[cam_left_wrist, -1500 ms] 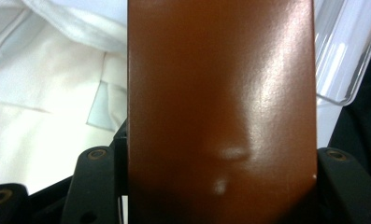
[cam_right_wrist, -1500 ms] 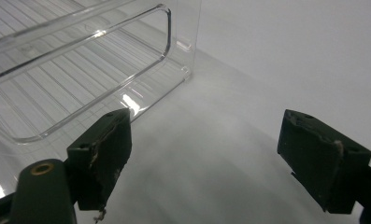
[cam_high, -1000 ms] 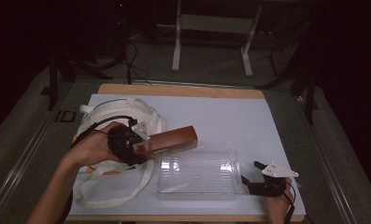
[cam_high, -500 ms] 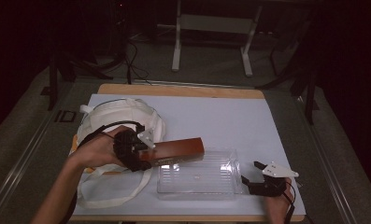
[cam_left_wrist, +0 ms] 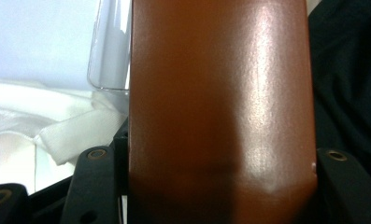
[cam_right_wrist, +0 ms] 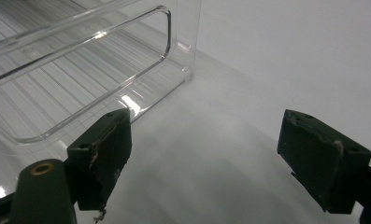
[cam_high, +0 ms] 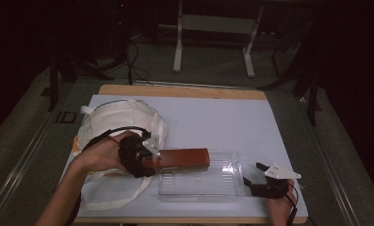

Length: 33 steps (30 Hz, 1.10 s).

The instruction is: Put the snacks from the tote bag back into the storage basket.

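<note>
Looks like a lab/recording rig: dark room, lit bench (cam_high: 269, 117) with white mat (cam_high: 222, 122), metal stand (cam_high: 213, 23), floor cables (cam_high: 133, 61).

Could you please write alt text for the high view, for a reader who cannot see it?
The left gripper, shut on a long brown box, holds it level over the near-left part of a clear plastic tray on a pale mat. The right gripper rests open beside the tray's right end; a white cloth bag lies left.
</note>
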Each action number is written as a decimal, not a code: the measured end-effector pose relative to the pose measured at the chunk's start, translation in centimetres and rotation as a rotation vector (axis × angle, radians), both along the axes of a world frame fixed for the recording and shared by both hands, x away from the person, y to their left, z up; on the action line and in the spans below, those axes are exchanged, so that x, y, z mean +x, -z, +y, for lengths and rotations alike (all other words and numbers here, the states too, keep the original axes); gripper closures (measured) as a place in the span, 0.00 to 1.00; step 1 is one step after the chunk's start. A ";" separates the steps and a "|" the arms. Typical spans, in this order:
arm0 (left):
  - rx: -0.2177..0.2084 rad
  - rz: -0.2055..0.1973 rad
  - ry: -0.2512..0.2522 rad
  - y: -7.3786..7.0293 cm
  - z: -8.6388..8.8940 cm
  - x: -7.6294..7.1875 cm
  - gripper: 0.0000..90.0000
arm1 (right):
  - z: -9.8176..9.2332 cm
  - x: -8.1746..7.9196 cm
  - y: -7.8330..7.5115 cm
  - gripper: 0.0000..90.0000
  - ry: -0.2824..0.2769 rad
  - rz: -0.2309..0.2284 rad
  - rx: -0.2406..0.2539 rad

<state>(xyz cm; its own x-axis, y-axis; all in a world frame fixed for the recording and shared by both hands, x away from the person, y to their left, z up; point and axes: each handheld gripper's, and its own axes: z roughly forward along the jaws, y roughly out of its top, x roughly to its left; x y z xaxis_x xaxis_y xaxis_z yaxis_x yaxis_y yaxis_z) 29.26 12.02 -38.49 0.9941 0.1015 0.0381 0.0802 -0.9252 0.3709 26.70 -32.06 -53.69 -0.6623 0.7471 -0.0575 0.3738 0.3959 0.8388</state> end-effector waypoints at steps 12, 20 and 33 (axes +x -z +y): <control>0.019 0.017 0.056 0.9 -0.6 -0.3 0.48 | 0.0 0.0 0.0 0.20 0.001 0.001 0.001; 0.024 0.025 0.068 1.3 -0.9 -0.5 0.48 | 0.0 0.0 0.0 0.20 0.001 0.001 0.000; 0.048 0.051 0.114 2.3 -2.1 -0.9 0.48 | 0.0 0.0 0.0 0.20 0.000 0.003 0.003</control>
<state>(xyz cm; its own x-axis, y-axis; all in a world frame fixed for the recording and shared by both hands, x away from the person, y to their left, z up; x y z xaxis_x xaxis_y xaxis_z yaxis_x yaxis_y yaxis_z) 28.37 9.89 -40.77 0.9999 -0.0126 -0.0105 -0.0085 -0.9459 0.3243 26.68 -32.09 -53.68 -0.6621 0.7475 -0.0532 0.3764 0.3930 0.8390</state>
